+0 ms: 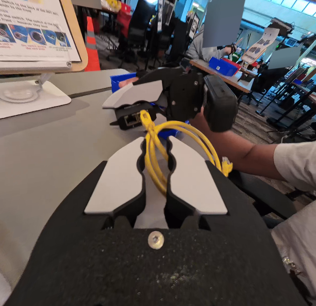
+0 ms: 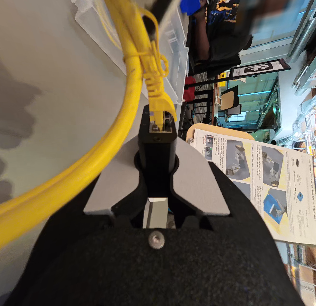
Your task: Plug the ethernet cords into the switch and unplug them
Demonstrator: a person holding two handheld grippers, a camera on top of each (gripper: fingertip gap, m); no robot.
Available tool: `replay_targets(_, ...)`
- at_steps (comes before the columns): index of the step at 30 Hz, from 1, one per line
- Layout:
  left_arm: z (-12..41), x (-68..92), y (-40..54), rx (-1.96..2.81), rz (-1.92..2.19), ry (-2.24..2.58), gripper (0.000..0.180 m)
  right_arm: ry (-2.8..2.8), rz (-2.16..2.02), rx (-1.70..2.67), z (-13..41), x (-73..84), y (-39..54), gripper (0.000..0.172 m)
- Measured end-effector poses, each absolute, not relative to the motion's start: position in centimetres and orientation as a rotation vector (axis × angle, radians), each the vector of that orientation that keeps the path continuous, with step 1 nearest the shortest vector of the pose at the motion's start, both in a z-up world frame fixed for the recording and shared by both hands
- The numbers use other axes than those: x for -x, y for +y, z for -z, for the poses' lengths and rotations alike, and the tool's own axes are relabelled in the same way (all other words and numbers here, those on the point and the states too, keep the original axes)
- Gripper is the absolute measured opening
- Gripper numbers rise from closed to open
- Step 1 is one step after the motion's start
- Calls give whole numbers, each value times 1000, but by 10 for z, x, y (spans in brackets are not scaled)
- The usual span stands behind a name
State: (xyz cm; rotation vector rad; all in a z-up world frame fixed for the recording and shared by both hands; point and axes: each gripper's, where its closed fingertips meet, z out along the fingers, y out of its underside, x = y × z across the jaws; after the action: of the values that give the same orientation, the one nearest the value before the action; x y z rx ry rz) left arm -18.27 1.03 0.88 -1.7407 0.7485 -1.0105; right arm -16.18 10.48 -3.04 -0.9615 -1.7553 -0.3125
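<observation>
My right gripper (image 2: pixel 157 143) is shut on a small black switch (image 2: pixel 157 149), which stands out past its fingertips. In the left wrist view this gripper (image 1: pixel 133 96) holds the switch (image 1: pixel 131 116) just above the grey table (image 1: pixel 42 152), ports facing me. My left gripper (image 1: pixel 156 140) is shut on a coiled, tied yellow ethernet cord (image 1: pixel 153 161). The cord's front plug (image 1: pixel 144 115) is at one of the switch's ports, and its tip (image 2: pixel 158 120) sits in the port mouth. I cannot tell whether it is fully seated. The cord's other plug (image 1: pixel 226 166) hangs free at the right.
An instruction sheet on a stand (image 1: pixel 34 32) is at the far left of the table. A blue bin (image 1: pixel 119 78) sits behind the switch. A clear plastic bin (image 2: pixel 172 49) lies beyond the cord. A person's forearm (image 1: pixel 239 154) reaches in from the right. An orange cone (image 1: pixel 91 46) stands behind the table. The left gripper's tips are roughly 10 cm from the right gripper's.
</observation>
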Motion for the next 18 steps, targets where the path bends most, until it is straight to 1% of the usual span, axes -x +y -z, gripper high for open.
replay_targets(2, -1, 199, -6, 1710, 1005, 735, 29, -1753, 353, 952, 28, 156, 108, 25)
replay_targets(6, 38, 241, -36, 1722, 965, 613, 31, -1745, 303, 955, 28, 151, 110, 25)
replay_targets(10, 84, 287, -36, 1817, 798, 494, 34, -1767, 291, 956, 37, 154, 111, 25)
replay_targets(15, 92, 317, -18, 1849, 751, 393, 39, -1820, 380, 937, 51, 156, 115, 25)
replay_targets(18, 93, 333, -2, 1888, 621, 417, 39, -1821, 374, 949, 52, 154, 117, 25)
